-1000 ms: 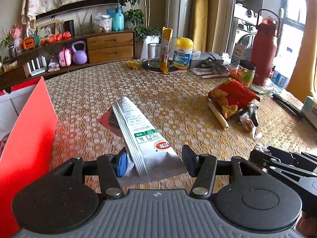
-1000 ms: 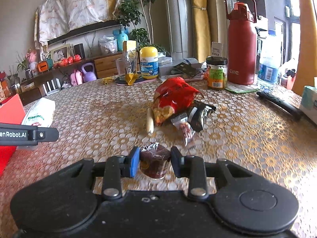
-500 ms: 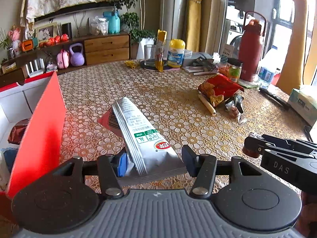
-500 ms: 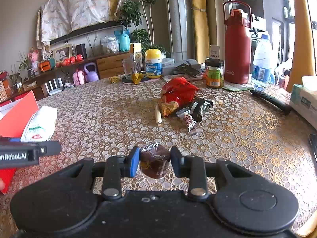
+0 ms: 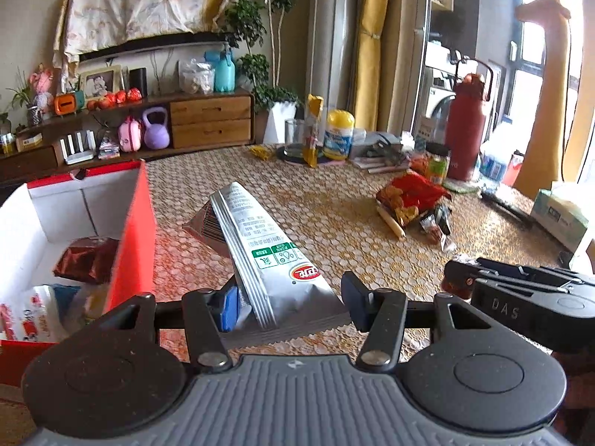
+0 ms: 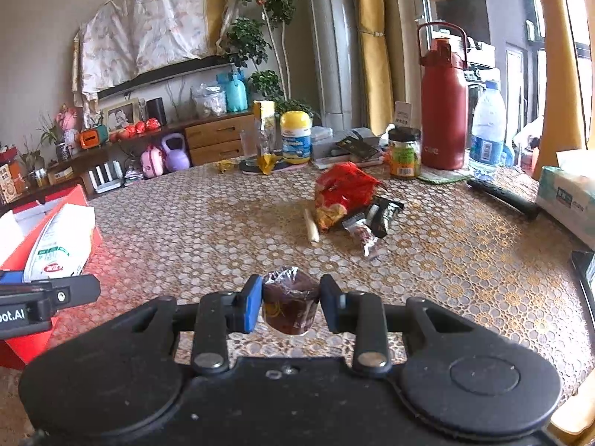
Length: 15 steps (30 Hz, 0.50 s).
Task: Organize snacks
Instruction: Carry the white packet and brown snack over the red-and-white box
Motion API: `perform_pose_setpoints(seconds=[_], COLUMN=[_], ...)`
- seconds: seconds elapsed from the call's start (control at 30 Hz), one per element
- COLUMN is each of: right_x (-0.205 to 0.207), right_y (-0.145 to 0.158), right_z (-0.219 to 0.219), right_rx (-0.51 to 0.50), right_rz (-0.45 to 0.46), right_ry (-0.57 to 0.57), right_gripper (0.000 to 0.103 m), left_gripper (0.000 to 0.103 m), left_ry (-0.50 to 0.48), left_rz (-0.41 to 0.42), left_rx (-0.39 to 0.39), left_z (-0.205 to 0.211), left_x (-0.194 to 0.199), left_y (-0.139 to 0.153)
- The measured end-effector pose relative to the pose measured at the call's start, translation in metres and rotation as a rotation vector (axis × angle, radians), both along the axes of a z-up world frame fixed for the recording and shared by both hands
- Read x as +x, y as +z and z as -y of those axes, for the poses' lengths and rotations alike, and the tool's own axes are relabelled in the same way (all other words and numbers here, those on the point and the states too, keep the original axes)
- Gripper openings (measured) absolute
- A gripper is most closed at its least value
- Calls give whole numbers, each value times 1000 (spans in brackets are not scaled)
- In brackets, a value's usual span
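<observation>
The left hand-held gripper (image 5: 288, 303) pinches a silver snack packet (image 5: 260, 249); the red box (image 5: 135, 230) sits just left of it. The right hand-held gripper (image 6: 289, 304) clamps a dark wrapped snack (image 6: 290, 303).

my left gripper (image 5: 290, 303) has carried the silver snack packet (image 5: 267, 256) back and up toward the red box (image 5: 135, 230); the box's white inside now shows, with a dark red packet (image 5: 87, 260) and other wrappers in it. my right gripper (image 6: 290, 303) with the small brown cup snack (image 6: 290, 304) has pulled back too. the snack pile (image 6: 346, 200) now sits farther off in both views.
</observation>
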State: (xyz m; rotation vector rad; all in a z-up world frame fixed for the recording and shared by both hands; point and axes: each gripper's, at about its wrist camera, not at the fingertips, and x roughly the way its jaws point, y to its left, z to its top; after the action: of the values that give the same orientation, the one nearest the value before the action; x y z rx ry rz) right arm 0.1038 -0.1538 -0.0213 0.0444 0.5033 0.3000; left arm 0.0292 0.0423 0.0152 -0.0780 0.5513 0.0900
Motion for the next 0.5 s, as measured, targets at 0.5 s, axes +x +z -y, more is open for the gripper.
perform_pose_setpoints(seconds=[0.5], right_x=[-25], right_y=[38], right_z=[-91], right_rx=[-5], right_rz=[103], right_ry=[281], right_gripper=[32], left_gripper=[55], left_ry=[135], left_rz=[48], left_rx=[-2], left_z=[-90], left_x=[-41], left_y=[31])
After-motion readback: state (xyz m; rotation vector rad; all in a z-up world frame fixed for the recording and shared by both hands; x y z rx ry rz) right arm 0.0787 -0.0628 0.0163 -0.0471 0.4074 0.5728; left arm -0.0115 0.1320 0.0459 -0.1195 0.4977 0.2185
